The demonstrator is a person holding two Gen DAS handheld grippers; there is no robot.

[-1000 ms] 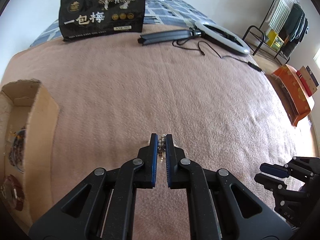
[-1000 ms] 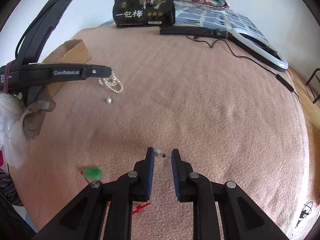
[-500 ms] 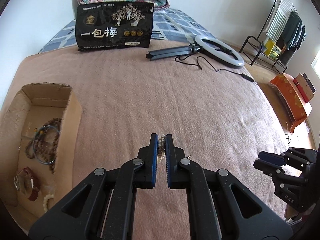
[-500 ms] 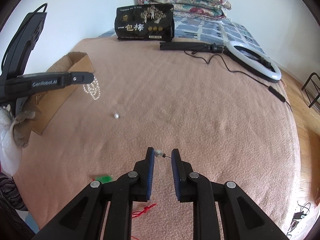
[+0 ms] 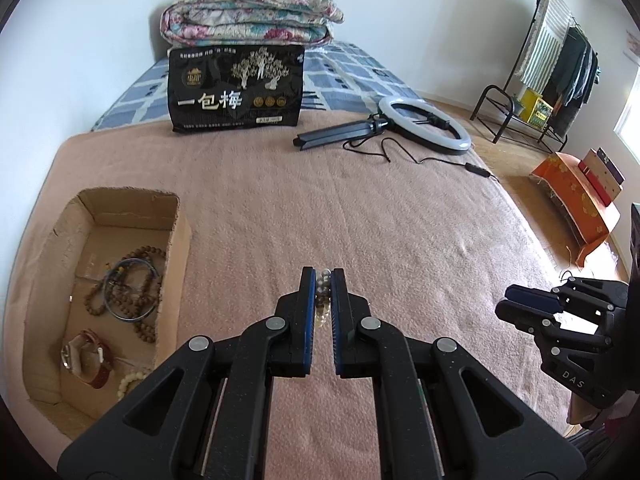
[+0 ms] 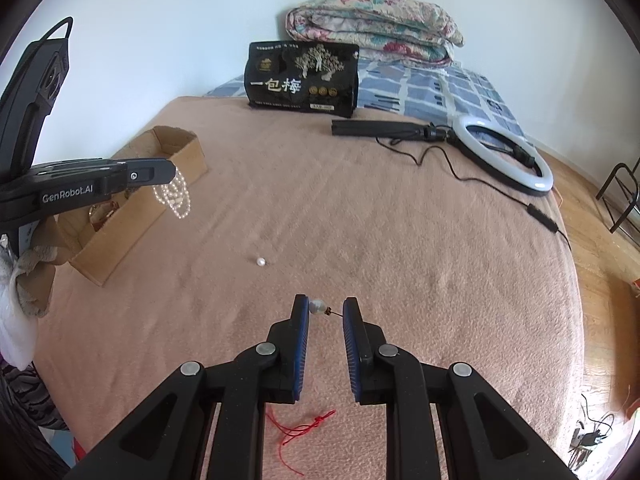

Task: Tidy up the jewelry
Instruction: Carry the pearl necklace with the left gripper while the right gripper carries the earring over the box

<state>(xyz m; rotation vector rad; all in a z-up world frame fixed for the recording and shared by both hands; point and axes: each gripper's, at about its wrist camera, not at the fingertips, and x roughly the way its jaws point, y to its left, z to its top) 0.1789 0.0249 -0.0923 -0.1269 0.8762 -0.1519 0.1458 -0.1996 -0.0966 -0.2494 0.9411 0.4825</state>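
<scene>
My left gripper (image 5: pixel 322 276) is shut on a pearl necklace (image 5: pixel 322 300); in the right wrist view its loops (image 6: pixel 175 197) hang from the gripper (image 6: pixel 170 172) above the pink blanket, beside the cardboard box (image 6: pixel 132 208). The box (image 5: pixel 176 248) holds bead bracelets (image 5: pixel 128 292), a watch (image 5: pixel 86 356) and a white bracelet. My right gripper (image 6: pixel 323 305) is shut on a pearl earring (image 6: pixel 318 306), pearl against the left pad, pin against the right. It also shows at the right edge of the left wrist view (image 5: pixel 524 300). A loose pearl (image 6: pixel 261 261) lies on the blanket.
A black snack bag (image 5: pixel 236 88) stands at the far end, with a folded quilt (image 5: pixel 248 16) behind. A ring light (image 5: pixel 424 124) with its cable lies at the far right. A red cord (image 6: pixel 304 428) lies below my right gripper. A clothes rack (image 5: pixel 552 72) stands beyond the bed.
Both grippers have risen off the blanket with their jewelry. The left one moved toward the box, which now shows its contents. The green pendant has left the right view.
</scene>
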